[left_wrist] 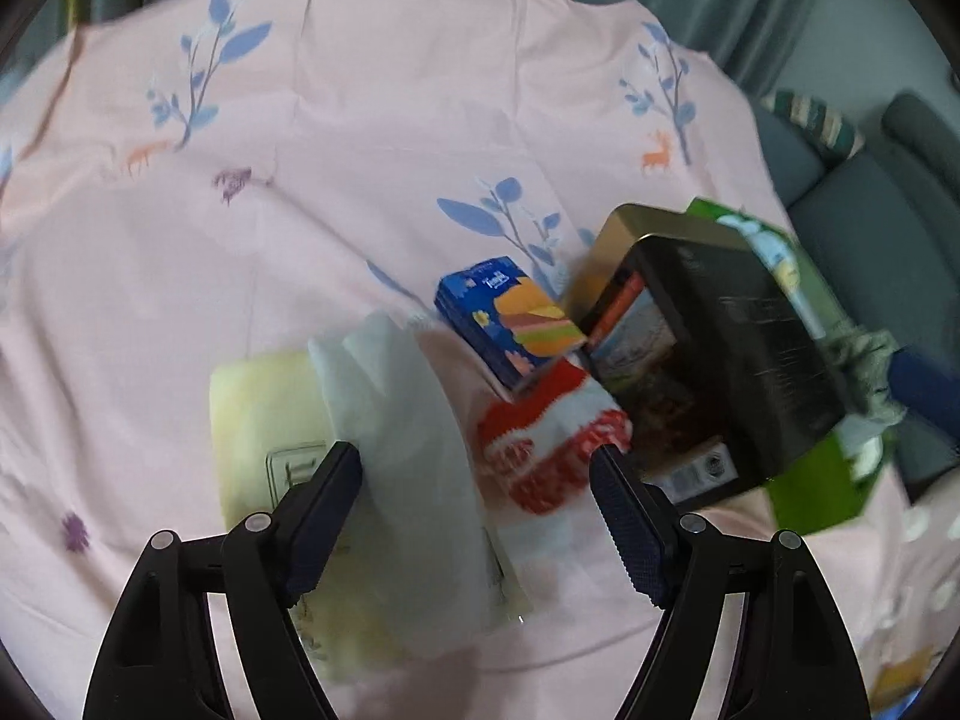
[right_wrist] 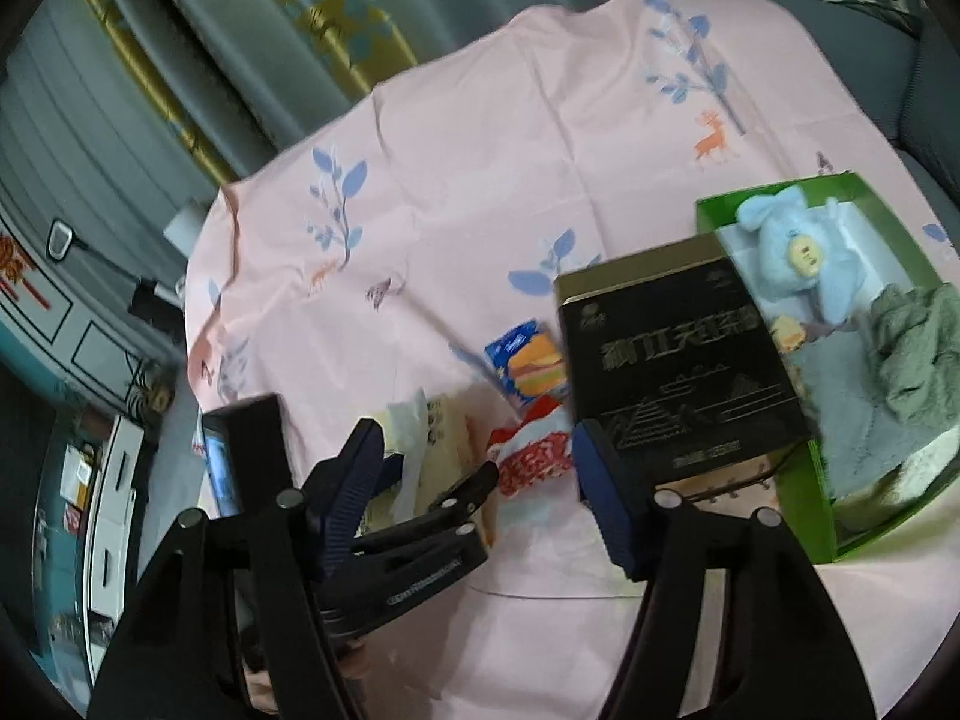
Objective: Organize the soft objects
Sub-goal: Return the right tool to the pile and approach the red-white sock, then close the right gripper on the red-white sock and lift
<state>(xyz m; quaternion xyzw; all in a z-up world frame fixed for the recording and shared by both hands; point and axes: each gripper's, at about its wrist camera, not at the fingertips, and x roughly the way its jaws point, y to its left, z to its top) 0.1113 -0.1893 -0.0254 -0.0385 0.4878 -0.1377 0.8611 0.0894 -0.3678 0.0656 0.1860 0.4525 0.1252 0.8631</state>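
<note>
A red and white sock lies on the pink cloth, also seen in the right wrist view. A white tissue drapes over a pale yellow packet. My left gripper is open, just above the tissue and sock. My right gripper is open and empty, above the left gripper and the sock. A green box at the right holds a blue plush toy and a grey-green towel.
A black and gold tin stands between the sock and the green box; it also shows in the left wrist view. A blue tissue pack lies behind the sock. A grey sofa and curtains border the cloth.
</note>
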